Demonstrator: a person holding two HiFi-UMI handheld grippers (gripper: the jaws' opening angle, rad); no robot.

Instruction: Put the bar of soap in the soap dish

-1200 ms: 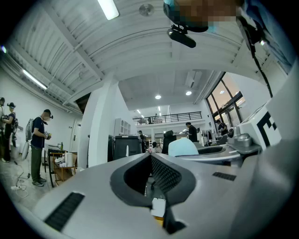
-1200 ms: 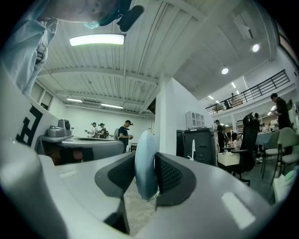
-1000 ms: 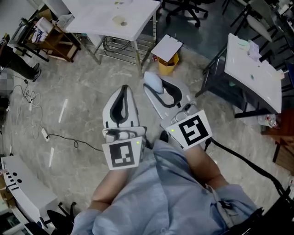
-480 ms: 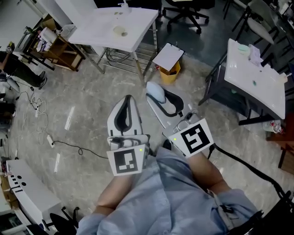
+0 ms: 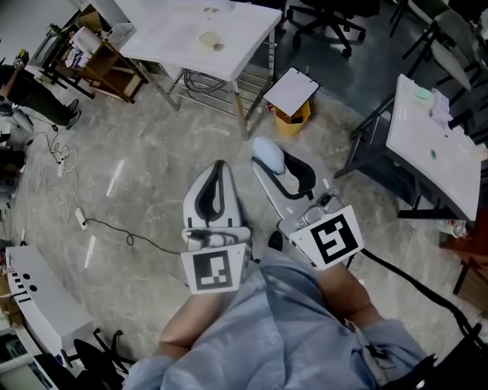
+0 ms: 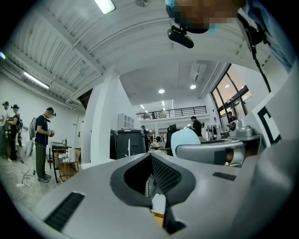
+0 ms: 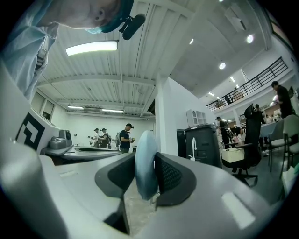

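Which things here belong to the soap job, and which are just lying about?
Job: bar of soap, clamped in the right gripper's jaws; left gripper, shut and empty; small pale dish on the white table, likely the soap dish.
Lying about: yellow bin, white board atop it, floor cables, wooden cart, office chair.

Even indoor light from above; strong fisheye bending in the two gripper views.

The head view is lit evenly and is a little dim at its corners. There the white table [image 5: 206, 30] is almost washed out, the floor [image 5: 114, 183] carries pale streaks of reflected lamps, and shadows are soft and short. Both gripper views are round pictures with black corners and curved walls. A long ceiling lamp [image 7: 91, 47] glares in the right gripper view, a smaller ceiling lamp [image 6: 105, 5] in the left. The surfaces nearest each lens look soft.
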